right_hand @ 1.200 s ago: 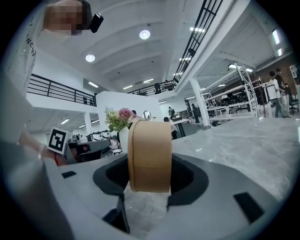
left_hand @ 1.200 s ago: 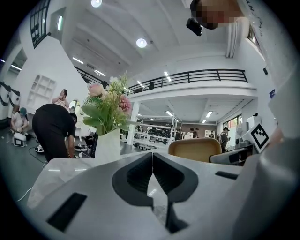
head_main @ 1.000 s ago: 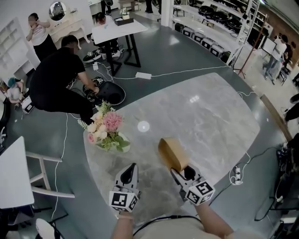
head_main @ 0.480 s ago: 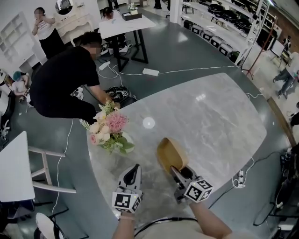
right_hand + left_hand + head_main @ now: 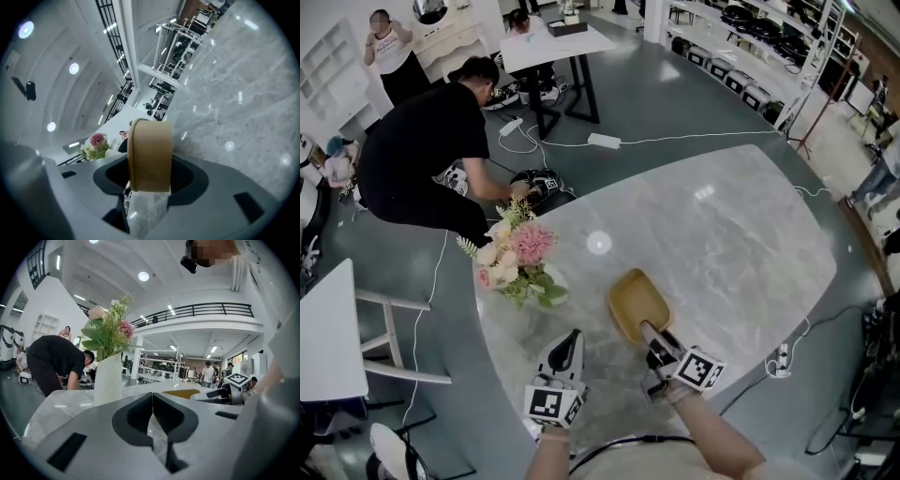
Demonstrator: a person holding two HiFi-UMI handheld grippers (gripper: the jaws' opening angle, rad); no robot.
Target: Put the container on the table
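Observation:
The container (image 5: 639,300) is a tan, shallow, rounded-rectangle tray. It lies open side up, low over the grey marble table (image 5: 722,234); I cannot tell whether it touches. My right gripper (image 5: 651,336) is shut on its near rim. In the right gripper view the container (image 5: 150,152) shows edge-on, clamped between the jaws of the right gripper (image 5: 149,177). My left gripper (image 5: 569,339) hovers to the container's left, shut with nothing in it. In the left gripper view the left gripper (image 5: 152,405) has its jaws together, and the container (image 5: 181,393) shows as a tan strip.
A white vase of pink flowers (image 5: 516,261) stands near the table's left edge, close to the container. A person in black (image 5: 422,145) crouches on the floor beyond it. A white table (image 5: 323,337) stands at left. Cables and a power strip (image 5: 776,356) lie on the floor at right.
My right gripper has rolled and sunk, so the container went from standing tilted on edge to lying open side up near the tabletop. The left gripper has stayed put.

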